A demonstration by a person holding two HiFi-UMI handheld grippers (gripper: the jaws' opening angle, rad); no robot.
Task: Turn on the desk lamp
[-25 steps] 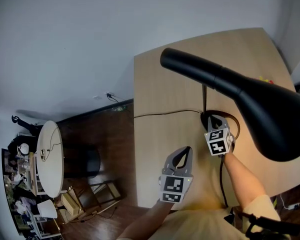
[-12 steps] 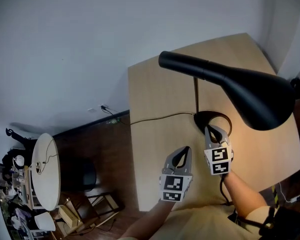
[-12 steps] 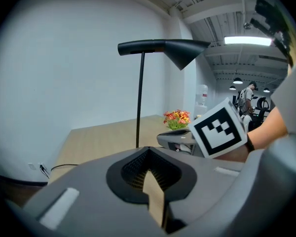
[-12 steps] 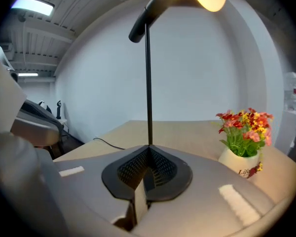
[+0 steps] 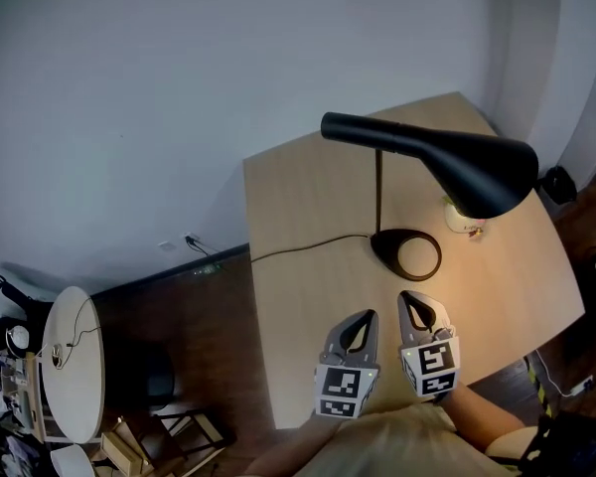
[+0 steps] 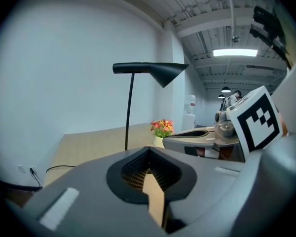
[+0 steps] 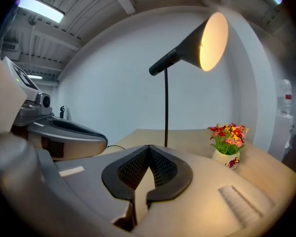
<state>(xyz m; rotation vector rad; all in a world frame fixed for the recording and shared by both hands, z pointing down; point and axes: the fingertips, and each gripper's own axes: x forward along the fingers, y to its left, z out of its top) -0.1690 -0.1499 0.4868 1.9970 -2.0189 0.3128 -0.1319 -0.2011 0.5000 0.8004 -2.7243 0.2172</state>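
The black desk lamp (image 5: 477, 170) stands on the wooden table (image 5: 298, 296) with its round base (image 5: 409, 253) mid-table. Its shade glows inside (image 7: 209, 33) and throws warm light on the wood. My right gripper (image 5: 409, 299) is shut and empty, a short way in front of the base and apart from it. My left gripper (image 5: 366, 317) is beside it on the left, also shut and empty. In the left gripper view the lamp (image 6: 153, 71) rises ahead, with the right gripper (image 6: 202, 135) at the right.
A small pot of red and yellow flowers (image 5: 464, 223) sits under the shade. The lamp's cable (image 5: 308, 246) runs left off the table edge. A round white table (image 5: 70, 366) stands on the floor far left. A dark object (image 5: 556, 183) lies past the table's right corner.
My right gripper has drawn back from the lamp base toward the near edge. The head view has pulled away, and the lamp looks smaller. A warm glow now spreads on the table.
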